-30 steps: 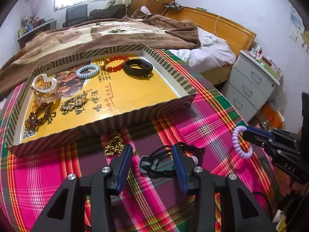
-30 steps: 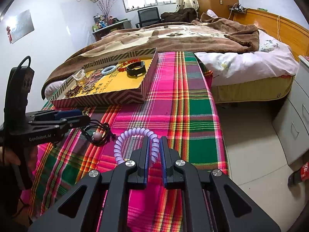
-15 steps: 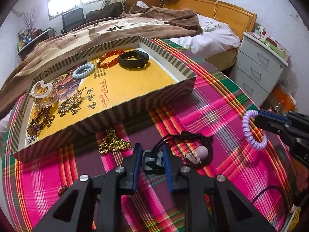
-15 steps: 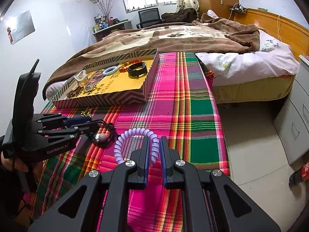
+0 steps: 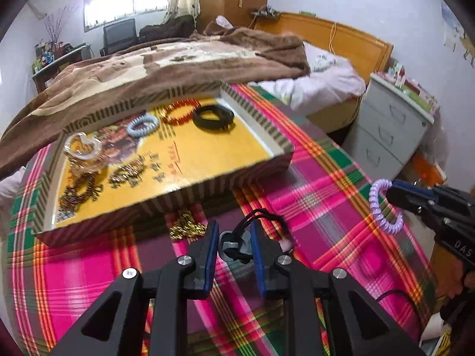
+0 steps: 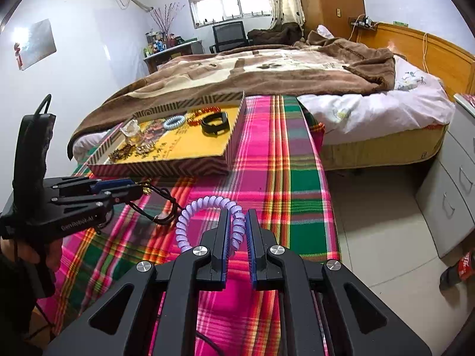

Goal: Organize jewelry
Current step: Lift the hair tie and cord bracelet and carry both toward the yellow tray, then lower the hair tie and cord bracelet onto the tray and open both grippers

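My left gripper is shut on a black cord necklace, its pads pressing on the grey pendant. The cord loops hang below the left gripper in the right wrist view, just over the plaid cloth. My right gripper is shut on a purple spiral bracelet and holds it above the cloth; it appears from the side as the right gripper with the bracelet. The striped tray ahead holds a black band, a red bead bracelet, a pale blue coil and several chains.
A gold chain lies on the cloth between the tray and my left gripper. A bed with a brown blanket stands behind. A grey drawer cabinet and bare floor lie to the right, past the cloth's edge.
My left gripper's jaws closed on the black cord necklace's pendant and lifted it slightly off the cloth. The right gripper held still with the purple bracelet.
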